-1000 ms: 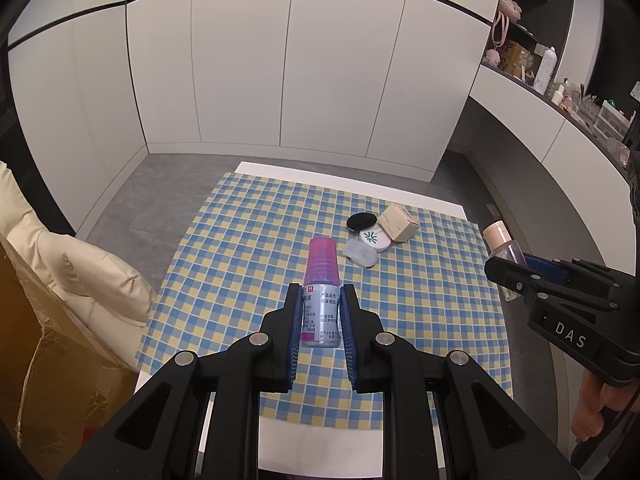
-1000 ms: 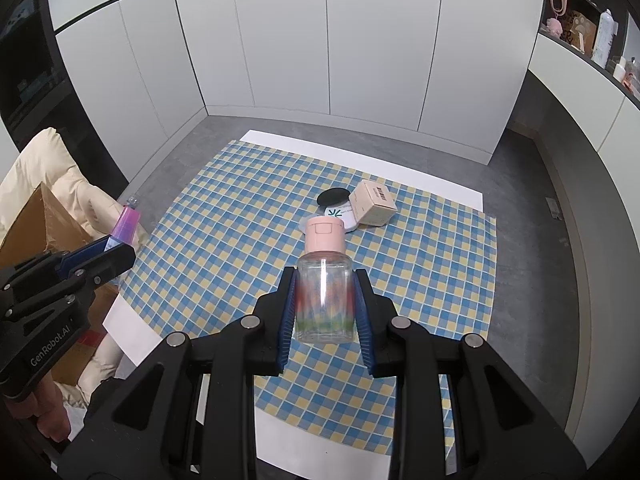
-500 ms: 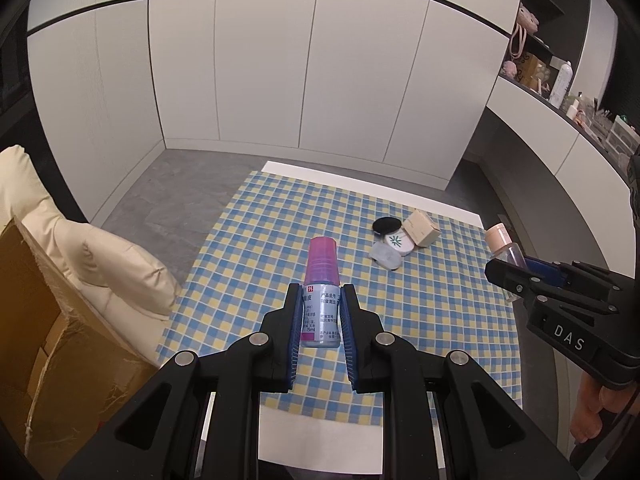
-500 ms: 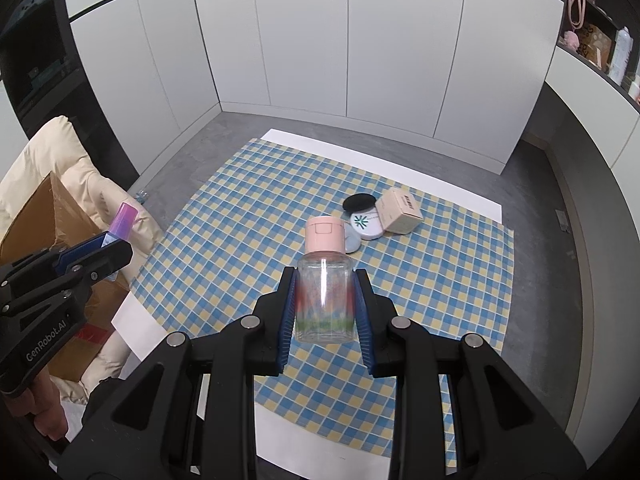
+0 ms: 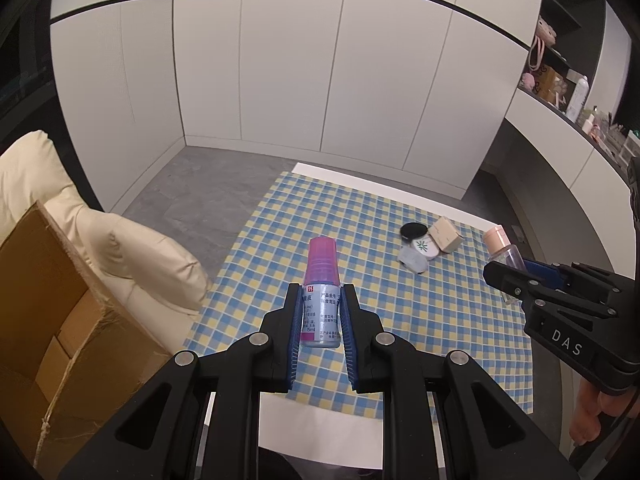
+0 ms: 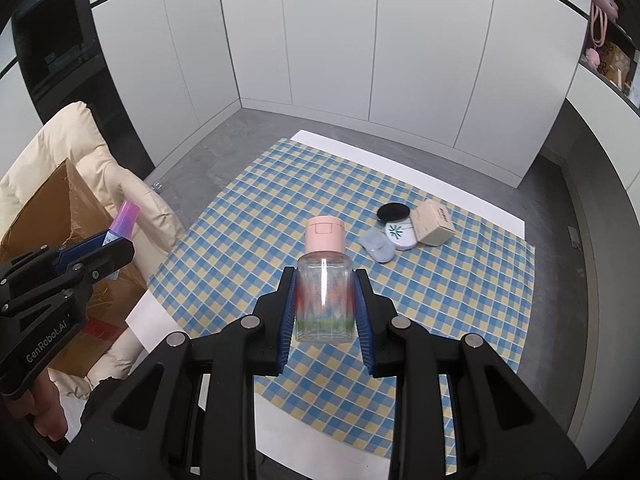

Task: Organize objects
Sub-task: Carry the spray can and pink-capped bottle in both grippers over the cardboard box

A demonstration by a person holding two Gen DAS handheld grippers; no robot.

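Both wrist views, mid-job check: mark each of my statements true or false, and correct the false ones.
1. The left claw is shut on the purple-capped bottle. True.
2. The right claw is empty. False: it grips the clear bottle with the pink cap.
3. The black round lid lies on the checked cloth beside the beige box. True.
4. The cardboard box stands on the checked cloth. False: it is off the table's left side, by the cream cushion.
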